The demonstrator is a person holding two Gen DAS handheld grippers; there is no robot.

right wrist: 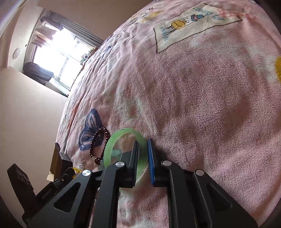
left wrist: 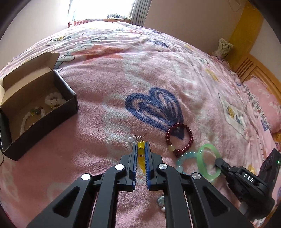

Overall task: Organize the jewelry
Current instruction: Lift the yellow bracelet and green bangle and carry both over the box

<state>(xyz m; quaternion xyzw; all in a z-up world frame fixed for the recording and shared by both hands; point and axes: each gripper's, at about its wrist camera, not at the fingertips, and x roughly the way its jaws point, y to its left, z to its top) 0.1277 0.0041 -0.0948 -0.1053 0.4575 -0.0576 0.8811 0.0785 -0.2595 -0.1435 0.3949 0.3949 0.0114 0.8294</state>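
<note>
Both wrist views look steeply down, close over the pink blanket (left wrist: pixel 108 84) — sharing the green bangle (right wrist: pixel 123 135).

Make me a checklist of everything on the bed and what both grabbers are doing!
Surface: pink blanket with a blue heart print.
Job's things: open box holding white bead bracelets; red bead bracelet, pale blue bracelet and pearl earrings lie loose on the blanket.
Clutter: small beads near the left gripper's base.
Grippers: left gripper shut on yellow bead bracelet; right gripper shut on green bangle.
Cables: nothing seen.
Surroundings: bright window, pillow, wooden headboard.
</note>
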